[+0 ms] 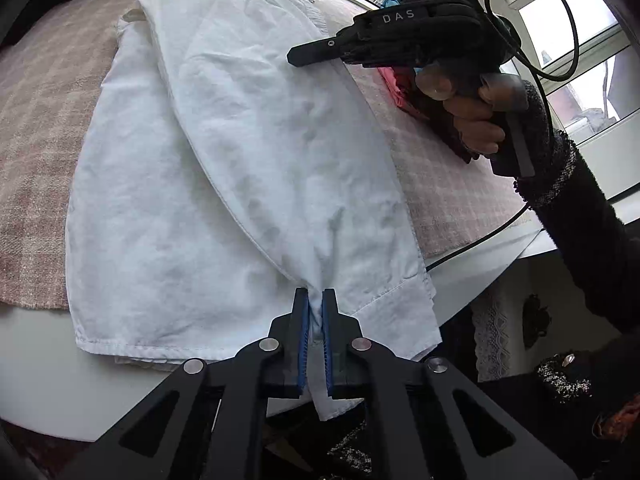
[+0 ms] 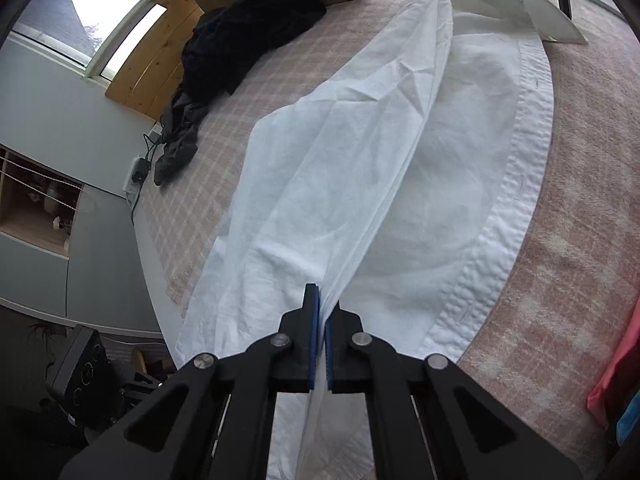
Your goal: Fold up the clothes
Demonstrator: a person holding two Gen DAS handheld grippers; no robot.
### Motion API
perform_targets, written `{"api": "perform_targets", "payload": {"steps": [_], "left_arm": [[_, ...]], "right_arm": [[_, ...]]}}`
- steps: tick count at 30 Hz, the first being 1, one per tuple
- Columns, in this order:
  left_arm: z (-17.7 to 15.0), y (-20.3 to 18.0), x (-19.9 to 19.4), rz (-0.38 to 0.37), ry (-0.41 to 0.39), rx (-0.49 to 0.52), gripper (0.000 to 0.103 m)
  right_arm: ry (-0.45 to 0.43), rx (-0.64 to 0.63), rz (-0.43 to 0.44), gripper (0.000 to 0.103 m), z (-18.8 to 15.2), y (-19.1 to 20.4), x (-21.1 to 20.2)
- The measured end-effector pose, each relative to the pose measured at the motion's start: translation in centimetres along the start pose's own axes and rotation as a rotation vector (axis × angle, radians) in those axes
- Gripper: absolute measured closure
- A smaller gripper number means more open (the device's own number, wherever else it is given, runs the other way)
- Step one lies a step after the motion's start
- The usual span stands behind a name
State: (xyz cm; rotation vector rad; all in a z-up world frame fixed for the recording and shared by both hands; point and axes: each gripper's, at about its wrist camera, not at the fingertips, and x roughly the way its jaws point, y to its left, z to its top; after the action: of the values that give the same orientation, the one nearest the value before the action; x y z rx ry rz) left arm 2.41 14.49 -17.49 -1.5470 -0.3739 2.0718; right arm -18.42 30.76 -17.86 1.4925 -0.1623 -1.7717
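A white shirt lies on a pink checked cloth, one side folded over its middle. My left gripper is shut on the shirt's near edge, fabric pinched between its blue pads. In the left wrist view my right gripper hovers at the shirt's right side, held by a hand. In the right wrist view my right gripper is shut on a raised fold of the same shirt, which stretches away toward the collar.
A dark garment pile lies at the far left of the cloth. Red and blue clothes sit at the right edge, also red in the left wrist view. The white table edge runs along the front. Windows stand behind.
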Motion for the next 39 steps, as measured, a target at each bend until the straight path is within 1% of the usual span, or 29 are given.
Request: {"api": "perform_targets", "payload": {"steps": [1, 4, 6, 7, 9, 10, 11, 13, 15, 16, 17, 18, 20, 21, 23, 25, 26, 28, 30, 32, 33, 34, 35, 36, 37, 39], "left_arm": [[0.2, -0.2, -1.0, -0.003, -0.019, 0.006, 0.098], [1.3, -0.4, -3.5, 0.027, -0.065, 0.034, 0.098], [2.1, -0.1, -4.4, 0.051, -0.085, 0.049, 0.097], [2.6, 0.2, -4.3, 0.065, -0.086, 0.046, 0.097], [3.3, 1.3, -2.6, 0.07, -0.032, 0.021, 0.093], [3.4, 1.9, -1.8, 0.083, -0.002, 0.012, 0.092], [3.3, 2.2, -1.2, 0.098, 0.023, 0.008, 0.092], [3.4, 2.4, -1.2, 0.108, 0.053, 0.012, 0.091], [3.2, 2.4, -2.6, 0.118, 0.055, 0.024, 0.088], [3.6, 2.5, -3.4, 0.128, 0.047, 0.034, 0.081], [4.7, 2.7, -4.4, 0.146, 0.029, 0.05, 0.076], [5.7, 3.0, -5.3, 0.163, 0.01, 0.066, 0.076], [7.9, 3.5, -7.1, 0.197, -0.027, 0.098, 0.073], [9.5, 4.0, -7.7, 0.206, -0.044, 0.103, 0.073], [13.4, 5.8, -7.3, 0.184, -0.07, 0.088, 0.073], [16.7, 7.6, -5.6, 0.169, -0.067, 0.062, 0.074], [18.0, 8.6, -4.7, 0.157, -0.056, 0.046, 0.074], [19.9, 10.2, -2.9, 0.106, -0.015, 0.019, 0.074], [21.1, 11.1, -1.5, 0.074, 0.016, -0.001, 0.074], [22.1, 11.6, -0.3, 0.036, 0.035, -0.017, 0.074], [22.5, 12.0, 0.2, 0.018, 0.041, -0.028, 0.074], [22.9, 12.3, 0.6, 0.002, 0.046, -0.041, 0.079], [23.2, 12.5, 0.8, -0.007, 0.041, -0.05, 0.095], [23.5, 12.6, 0.8, -0.009, 0.031, -0.053, 0.099], [23.8, 12.7, 0.4, 0.006, 0.006, -0.053, 0.099], [24.7, 12.7, -0.8, 0.074, -0.076, -0.044, 0.099]], "right_arm": [[-0.031, -0.008, 0.018, 0.1, 0.3, 0.7, -1.2], [-0.122, -0.071, 0.036, 0.101, 2.1, 3.1, -4.1], [-0.14, -0.081, 0.009, 0.101, 3.6, 3.0, -4.2], [-0.113, -0.064, -0.003, 0.101, 4.0, 2.2, -3.1], [-0.056, -0.031, -0.027, 0.1, 4.8, 0.6, -0.8], [-0.018, -0.002, -0.056, 0.1, 4.7, -0.5, 0.5], [0.008, 0.023, -0.087, 0.097, 4.5, -1.5, 1.6], [0.09, 0.051, -0.105, 0.096, 4.1, -2.9, 3.1], [0.095, 0.065, -0.075, 0.091, 3.9, -3.3, 2.0], [0.065, 0.052, -0.066, 0.088, 4.2, -3.1, 0.8], [0.035, 0.039, -0.057, 0.079, 4.4, -2.9, -0.5], [0.001, 0.031, -0.07, 0.07, 5.1, -2.8, -1.6], [-0.053, 0.012, -0.115, 0.069, 6.7, -2.5, -2.7], [-0.079, 0.002, -0.136, 0.069, 7.5, -2.4, -3.2], [-0.086, 0.015, -0.123, 0.069, 8.6, -2.3, -2.7], [-0.084, 0.024, -0.108, 0.069, 9.2, -2.2, -2.1], [-0.075, 0.026, -0.105, 0.069, 8.6, -2.0, -1.9], [-0.058, 0.031, -0.097, 0.069, 7.4, -1.7, -1.4], [-0.063, 0.043, -0.061, 0.069, 4.8, -0.8, -1.6], [-0.058, 0.024, 0.029, 0.069, 1.6, 1.0, -1.1], [-0.037, -0.008, 0.027, 0.069, 0.5, 2.3, 0.1], [-0.015, -0.041, 0.024, 0.069, -0.5, 3.7, 1.2], [0.006, -0.073, 0.021, 0.069, -1.6, 5.0, 2.4], [0.028, -0.105, 0.018, 0.069, -2.7, 6.3, 3.6], [0.061, -0.123, 0.001, 0.069, -3.7, 7.0, 5.1], [0.158, -0.066, 0.029, 0.069, -5.9, 7.0, 7.9]]}}
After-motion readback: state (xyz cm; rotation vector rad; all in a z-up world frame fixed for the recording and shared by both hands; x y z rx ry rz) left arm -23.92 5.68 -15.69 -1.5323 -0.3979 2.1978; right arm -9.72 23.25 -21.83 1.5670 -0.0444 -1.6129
